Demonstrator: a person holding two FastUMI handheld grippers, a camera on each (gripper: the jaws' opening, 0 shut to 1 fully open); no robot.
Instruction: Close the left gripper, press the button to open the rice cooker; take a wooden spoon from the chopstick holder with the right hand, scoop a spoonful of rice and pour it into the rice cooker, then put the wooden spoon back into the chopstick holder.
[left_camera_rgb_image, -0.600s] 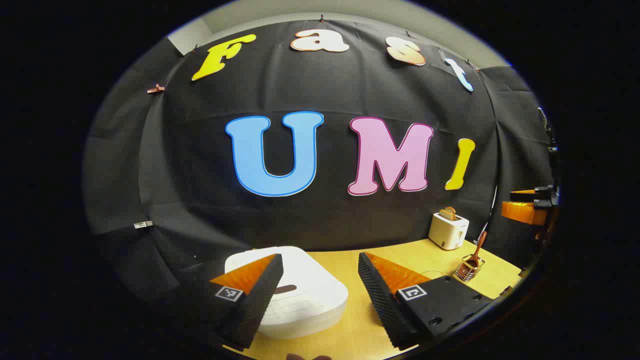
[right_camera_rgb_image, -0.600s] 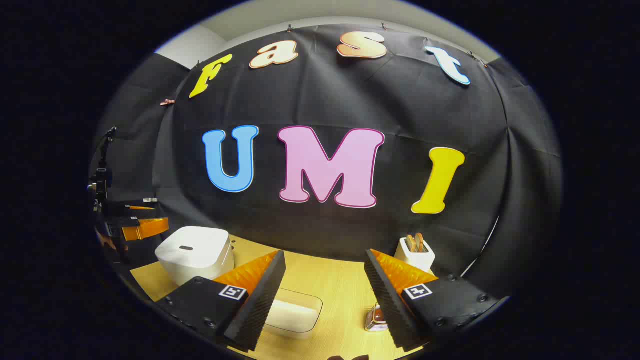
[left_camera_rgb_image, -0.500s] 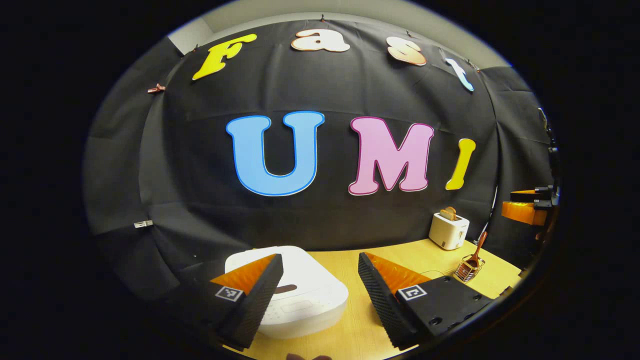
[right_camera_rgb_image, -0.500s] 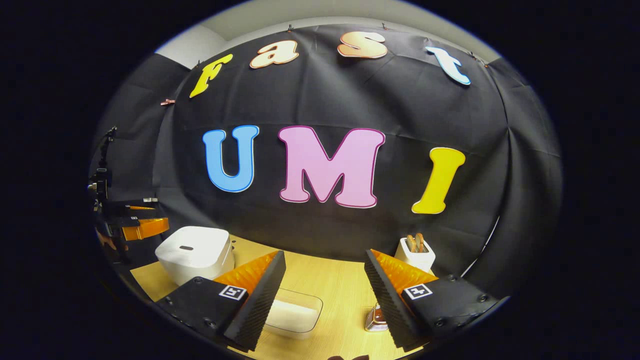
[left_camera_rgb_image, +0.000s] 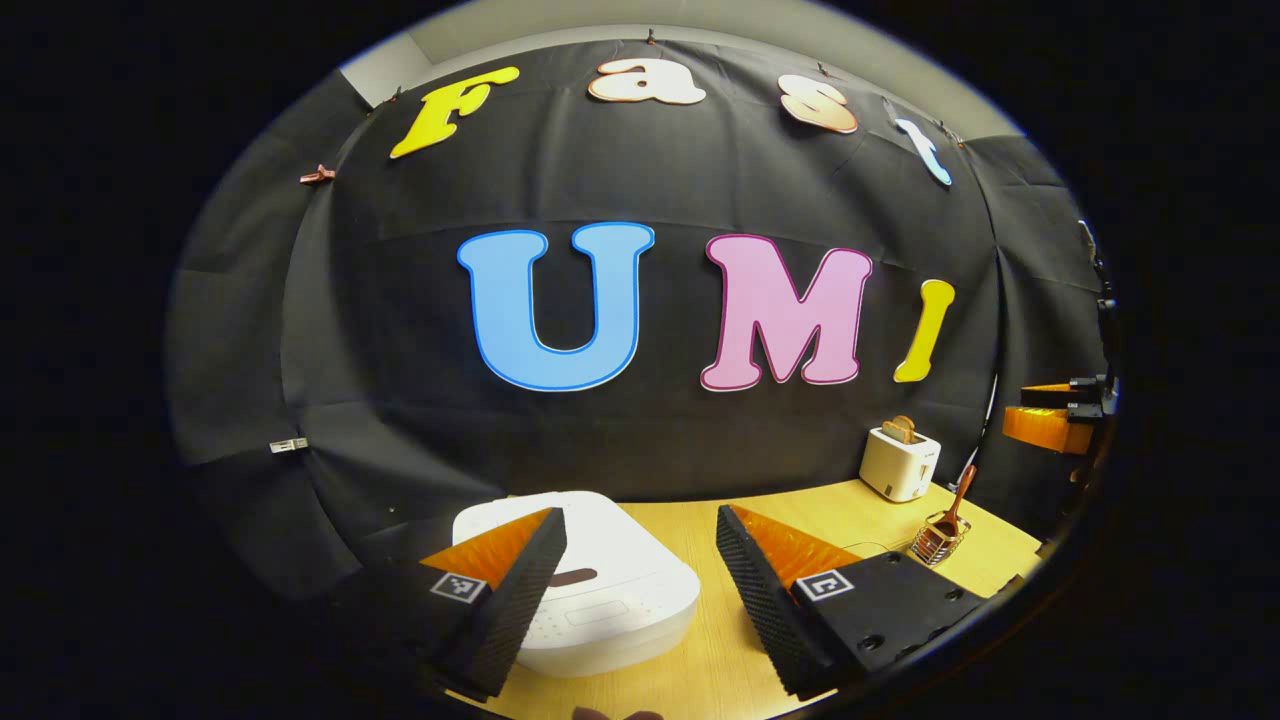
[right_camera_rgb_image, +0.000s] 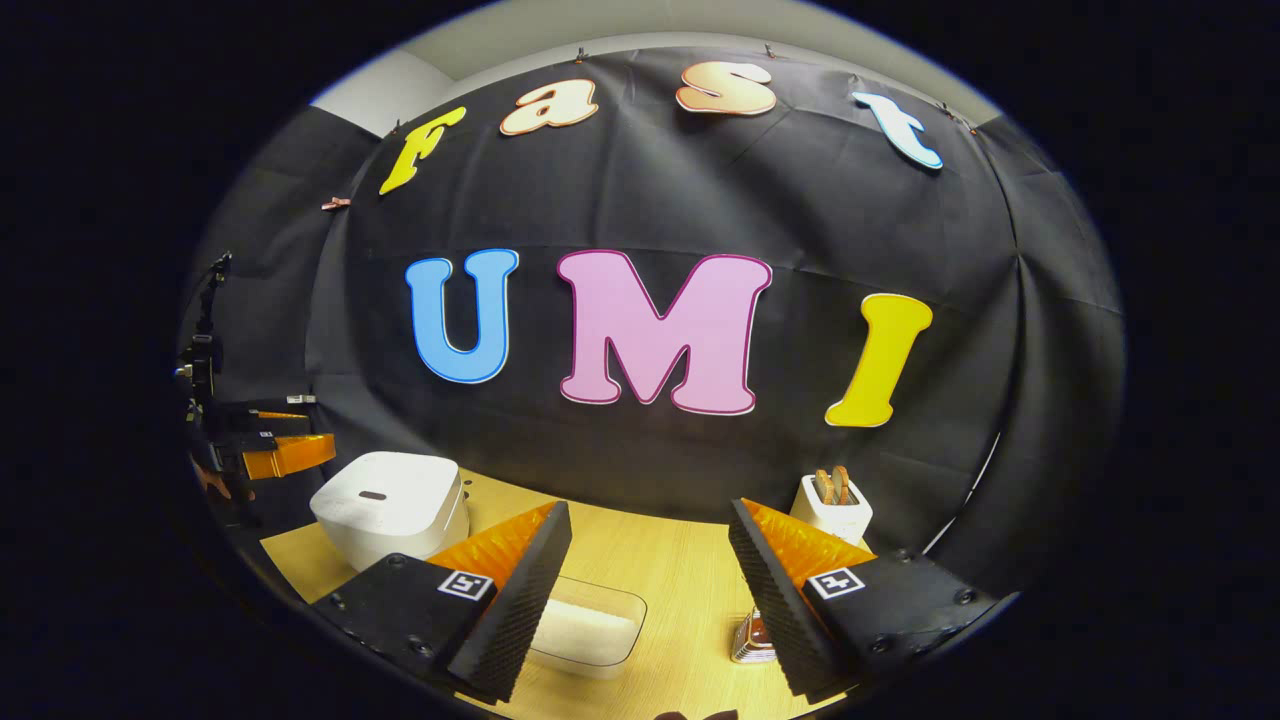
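The left gripper (left_camera_rgb_image: 640, 560) hangs above the near-left part of the table (left_camera_rgb_image: 880, 515) with its fingers spread wide and grasping nothing; the task calls for them to be clenched before the press, so this step is not yet done. The rice cooker (left_camera_rgb_image: 610, 590), lid down, sits directly below and ahead of it near the table's left edge, and the dark oval button (left_camera_rgb_image: 572, 577) on the lid lies just beside the left finger, which judging by the task explains the hover position. The right gripper (right_camera_rgb_image: 650, 570) is likewise released and empty, held over the table's near-right area. Below it, between its fingers, stands a clear container of rice (right_camera_rgb_image: 590, 628), and the chopstick holder (right_camera_rgb_image: 752, 640) shows just inside its right finger; this placement puts both the spoon and the rice within short reach. In the left gripper view the wooden spoon (left_camera_rgb_image: 957, 497) stands tilted in the chopstick holder near the right edge. A white toaster (left_camera_rgb_image: 898, 463) with bread slices stands at the far-right corner against the wall. The table is light wood-grain; black cloth (left_camera_rgb_image: 400, 330) encloses the booth, with pale wall above.
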